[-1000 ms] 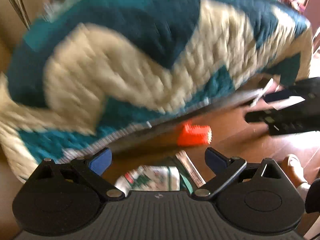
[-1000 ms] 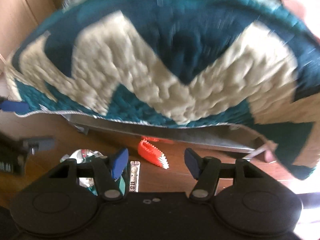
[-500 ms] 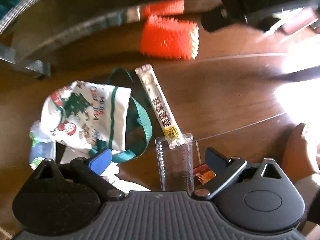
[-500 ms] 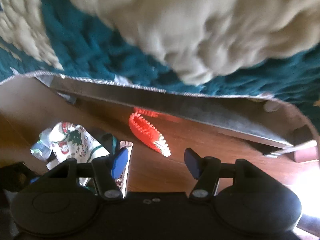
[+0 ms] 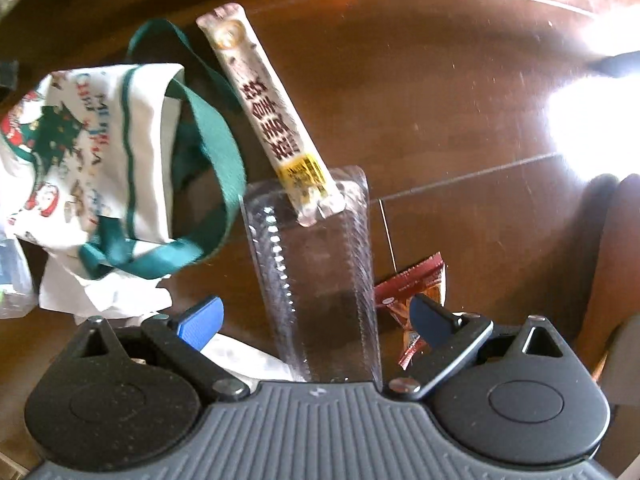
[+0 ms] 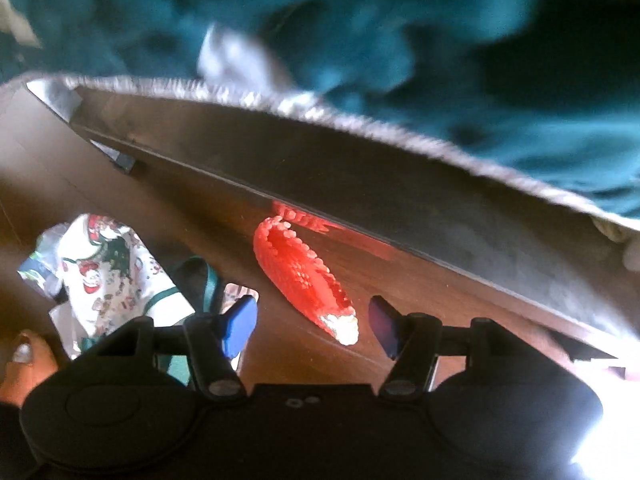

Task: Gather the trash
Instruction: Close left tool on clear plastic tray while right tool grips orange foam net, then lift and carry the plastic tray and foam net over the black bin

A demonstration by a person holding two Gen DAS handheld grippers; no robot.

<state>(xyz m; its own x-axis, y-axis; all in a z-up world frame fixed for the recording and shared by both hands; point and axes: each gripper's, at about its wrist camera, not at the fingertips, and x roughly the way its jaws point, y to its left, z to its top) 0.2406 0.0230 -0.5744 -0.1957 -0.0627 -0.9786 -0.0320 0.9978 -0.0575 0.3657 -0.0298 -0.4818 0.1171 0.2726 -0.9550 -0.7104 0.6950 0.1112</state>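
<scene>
We hold both jaws wide, empty: clear wrapper [image 5: 320,280] btwn our left gripper [image 5: 316,320] jaws, untouched; red brush [image 6: 304,280] btwn right gripper [image 6: 312,326] jaws.

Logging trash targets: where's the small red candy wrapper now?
Left wrist view, lower right: the small red candy wrapper lies on the brown wooden floor, right of the clear plastic sleeve.

White cloth bag [image 5: 92,148] printed with red and green Christmas figures, green straps [image 5: 216,152]. Long cream wrapper [image 5: 272,116] with dark lettering and a yellow patch. Dark red candy wrapper [image 5: 416,292]. Clear plastic tray [image 5: 320,280]. Orange-red bristled brush [image 6: 304,276]. Dark brown wooden floor [image 5: 440,100]. Teal blanket [image 6: 400,40].
</scene>
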